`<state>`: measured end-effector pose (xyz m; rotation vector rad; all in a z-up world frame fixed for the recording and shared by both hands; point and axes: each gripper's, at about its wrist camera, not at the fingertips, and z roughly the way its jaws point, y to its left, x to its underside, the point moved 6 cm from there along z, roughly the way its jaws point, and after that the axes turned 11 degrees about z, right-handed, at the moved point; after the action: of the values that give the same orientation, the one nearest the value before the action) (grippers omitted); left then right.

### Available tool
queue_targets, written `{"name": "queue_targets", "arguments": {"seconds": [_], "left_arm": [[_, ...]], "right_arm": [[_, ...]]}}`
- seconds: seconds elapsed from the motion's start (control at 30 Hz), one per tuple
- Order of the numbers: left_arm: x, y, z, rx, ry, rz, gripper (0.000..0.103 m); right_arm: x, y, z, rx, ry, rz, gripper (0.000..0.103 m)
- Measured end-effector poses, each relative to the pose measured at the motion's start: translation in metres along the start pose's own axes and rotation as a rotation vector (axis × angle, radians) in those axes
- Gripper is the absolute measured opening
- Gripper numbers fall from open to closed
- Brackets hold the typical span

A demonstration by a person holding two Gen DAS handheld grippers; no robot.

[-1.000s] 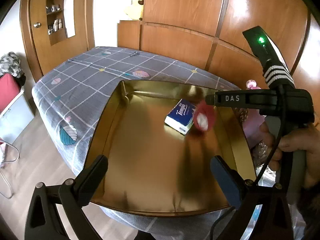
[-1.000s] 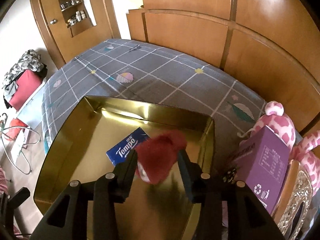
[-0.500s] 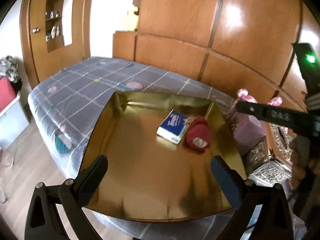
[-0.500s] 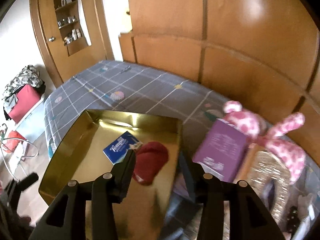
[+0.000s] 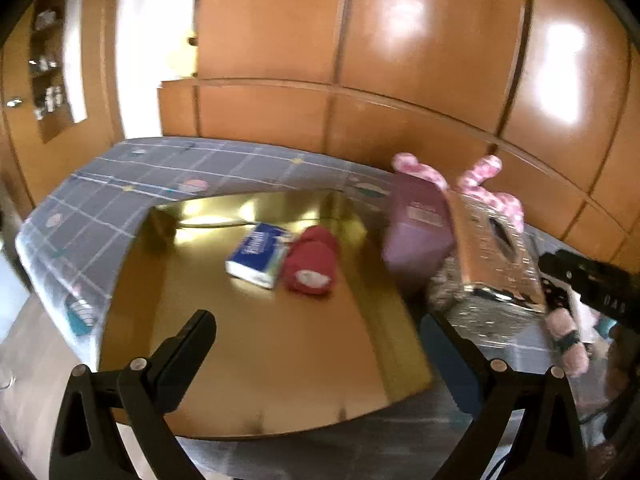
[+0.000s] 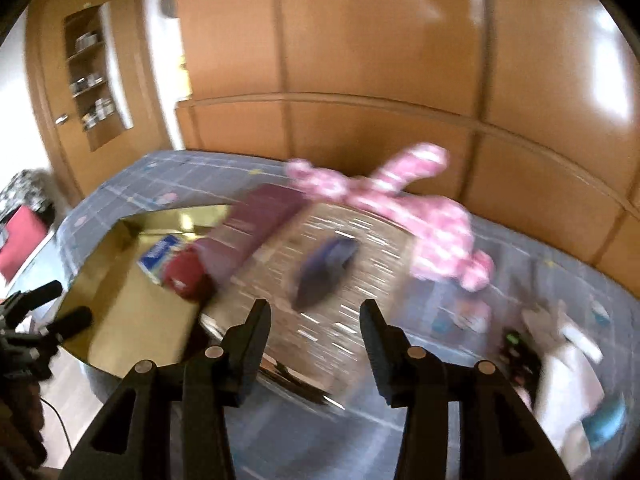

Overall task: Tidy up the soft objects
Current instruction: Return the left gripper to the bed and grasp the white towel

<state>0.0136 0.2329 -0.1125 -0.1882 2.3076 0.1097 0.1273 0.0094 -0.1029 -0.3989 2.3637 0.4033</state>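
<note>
Pink spotted plush rabbit (image 6: 436, 220) | 1 o'clock of right hand-held gripper (image 6: 316, 320) | long axis 10-to-4 | jaws spread, empty | right nearer

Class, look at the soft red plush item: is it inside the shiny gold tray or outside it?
Inside. The soft red plush item lies on the shiny gold tray's floor, beside the blue tissue pack, within the raised rim; no gripper touches it.

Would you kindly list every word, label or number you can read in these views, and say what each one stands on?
"DAS": on the black body of the right gripper, seen tilted at the edge of the left wrist view.
Blue tissue pack: white lettering, too blurred to read.
Purple box: pale label, too blurred to read.
Nothing else legible.
</note>
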Motion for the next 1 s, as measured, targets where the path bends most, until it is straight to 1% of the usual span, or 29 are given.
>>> {"name": "queue_targets", "arguments": {"seconds": [0.1, 0.17, 0.23, 0.37, 0.4, 0.47, 0.5, 0.57, 0.63, 0.7, 0.77, 0.87, 0.9, 1.0], "left_arm": [[-0.008, -0.022, 0.001, 0.037, 0.007, 0.044, 0.103], [-0.015, -0.039, -0.002, 0.056, -0.007, 0.086, 0.103], [-0.023, -0.057, -0.006, 0.093, -0.022, 0.123, 0.103], [-0.039, -0.101, -0.014, 0.200, -0.036, 0.208, 0.103], [-0.043, -0.116, -0.016, 0.237, -0.041, 0.232, 0.103], [-0.049, -0.138, -0.021, 0.279, -0.051, 0.269, 0.102], [-0.053, -0.155, -0.023, 0.307, -0.056, 0.297, 0.102], [-0.058, -0.181, -0.023, 0.357, -0.043, 0.333, 0.102], [-0.060, -0.212, -0.018, 0.420, -0.014, 0.368, 0.096], [-0.059, -0.239, -0.011, 0.470, 0.020, 0.395, 0.086], [-0.056, -0.271, 0.001, 0.533, 0.074, 0.425, 0.083], [-0.052, -0.306, 0.016, 0.594, 0.122, 0.451, 0.082], [-0.051, -0.318, 0.022, 0.601, 0.135, 0.462, 0.082], [-0.053, -0.349, 0.042, 0.642, 0.163, 0.466, 0.083]], "right_arm": [[0.008, -0.042, -0.015, 0.054, -0.012, 0.064, 0.046], [0.012, -0.074, -0.027, 0.099, -0.024, 0.108, 0.046], [0.015, -0.109, -0.041, 0.146, -0.040, 0.163, 0.046], [0.021, -0.180, -0.072, 0.251, -0.084, 0.298, 0.046], [0.022, -0.198, -0.081, 0.285, -0.100, 0.338, 0.046], [0.027, -0.233, -0.097, 0.357, -0.136, 0.420, 0.046], [0.031, -0.251, -0.105, 0.393, -0.154, 0.465, 0.046], [0.039, -0.275, -0.113, 0.440, -0.178, 0.520, 0.046], [0.046, -0.298, -0.121, 0.487, -0.204, 0.569, 0.046], [0.052, -0.311, -0.124, 0.503, -0.223, 0.599, 0.046], [0.059, -0.321, -0.125, 0.509, -0.239, 0.627, 0.046], [0.065, -0.328, -0.124, 0.472, -0.246, 0.681, 0.046], [0.065, -0.330, -0.126, 0.459, -0.261, 0.696, 0.046], [0.065, -0.333, -0.126, 0.426, -0.264, 0.721, 0.047]]}}
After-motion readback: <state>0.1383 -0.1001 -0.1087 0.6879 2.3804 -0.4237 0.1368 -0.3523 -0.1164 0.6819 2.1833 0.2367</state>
